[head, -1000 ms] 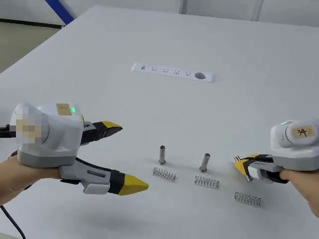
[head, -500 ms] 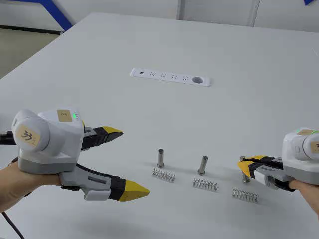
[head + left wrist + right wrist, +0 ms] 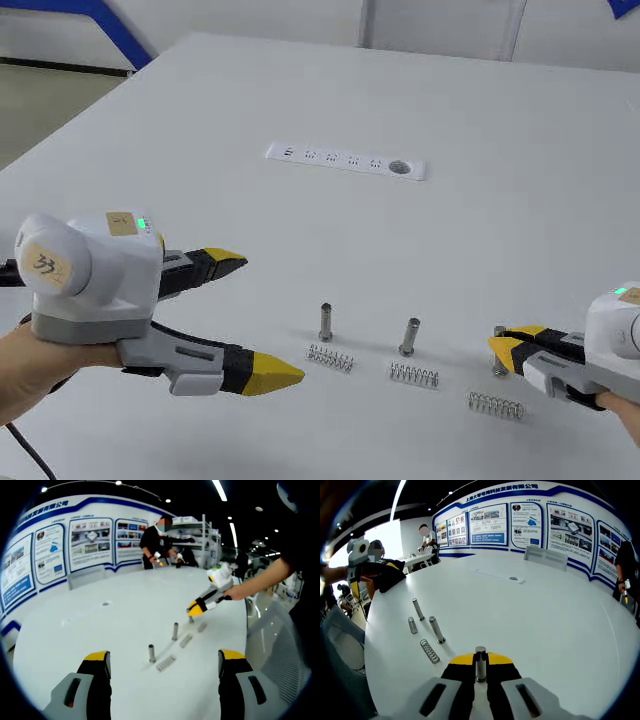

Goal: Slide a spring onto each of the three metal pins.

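Three metal pins stand in a row on the white table: left pin, middle pin, right pin. In front of each lies a spring: left spring, middle spring, right spring. My right gripper is shut on the right pin, which stands upright between its yellow tips. My left gripper hovers open and empty, left of the row. In the left gripper view the nearest pin and nearest spring lie ahead of the jaws.
A white power strip lies farther back on the table. The table edge runs along the left. People stand by the far wall boards in the left gripper view.
The right gripper's body has sunk lower and to the right while its tips stay at the right pin. The left gripper has barely moved. The head camera shifted slightly.
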`<state>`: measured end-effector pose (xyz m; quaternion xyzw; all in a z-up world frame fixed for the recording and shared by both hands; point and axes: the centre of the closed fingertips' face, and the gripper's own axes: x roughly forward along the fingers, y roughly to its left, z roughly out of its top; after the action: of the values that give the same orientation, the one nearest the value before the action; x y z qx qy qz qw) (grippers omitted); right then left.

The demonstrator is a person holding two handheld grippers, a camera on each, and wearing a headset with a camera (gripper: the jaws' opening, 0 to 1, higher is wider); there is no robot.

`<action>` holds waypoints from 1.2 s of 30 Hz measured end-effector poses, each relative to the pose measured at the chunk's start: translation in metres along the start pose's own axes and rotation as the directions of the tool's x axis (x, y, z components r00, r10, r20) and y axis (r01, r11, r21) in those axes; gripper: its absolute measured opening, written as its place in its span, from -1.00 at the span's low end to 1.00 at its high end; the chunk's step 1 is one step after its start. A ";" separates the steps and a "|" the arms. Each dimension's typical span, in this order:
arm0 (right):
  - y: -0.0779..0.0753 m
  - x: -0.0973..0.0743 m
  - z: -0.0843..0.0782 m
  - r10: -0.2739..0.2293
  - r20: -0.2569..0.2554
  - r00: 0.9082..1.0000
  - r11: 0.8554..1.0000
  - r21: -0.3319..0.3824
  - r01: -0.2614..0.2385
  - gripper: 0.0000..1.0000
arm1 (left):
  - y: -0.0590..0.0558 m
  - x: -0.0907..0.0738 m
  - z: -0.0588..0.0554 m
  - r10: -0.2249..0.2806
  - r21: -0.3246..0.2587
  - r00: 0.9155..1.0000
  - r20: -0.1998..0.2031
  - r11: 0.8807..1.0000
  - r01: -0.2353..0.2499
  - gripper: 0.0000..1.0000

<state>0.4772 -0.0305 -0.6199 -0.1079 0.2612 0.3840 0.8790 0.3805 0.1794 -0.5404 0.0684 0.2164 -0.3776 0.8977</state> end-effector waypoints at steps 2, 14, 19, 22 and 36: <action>0.002 -0.001 0.001 0.015 0.021 1.000 1.000 0.026 -0.016 -0.85 | -0.001 -0.001 0.000 -0.001 -0.001 1.000 0.001 1.000 0.001 0.81; 0.007 0.002 0.007 0.023 0.086 0.996 1.000 0.018 -0.025 -0.84 | -0.003 -0.001 -0.001 0.004 0.004 1.000 -0.011 1.000 -0.004 0.81; 0.005 0.005 0.003 0.027 0.101 0.995 1.000 0.009 -0.028 -0.84 | -0.004 -0.002 -0.001 0.000 -0.001 1.000 -0.015 1.000 0.000 0.81; 0.004 0.005 0.004 0.032 0.106 0.994 0.999 0.012 -0.034 -0.84 | -0.004 -0.002 -0.001 0.000 0.002 1.000 -0.017 1.000 0.000 0.81; 0.006 0.001 0.000 0.042 0.099 0.994 0.999 -0.019 -0.040 -0.83 | -0.007 0.000 -0.002 -0.004 0.004 1.000 -0.020 1.000 0.004 0.81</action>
<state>0.4734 -0.0257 -0.6206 -0.0906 0.2159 0.4090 0.8820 0.3749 0.1746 -0.5416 0.0735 0.2247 -0.3792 0.8946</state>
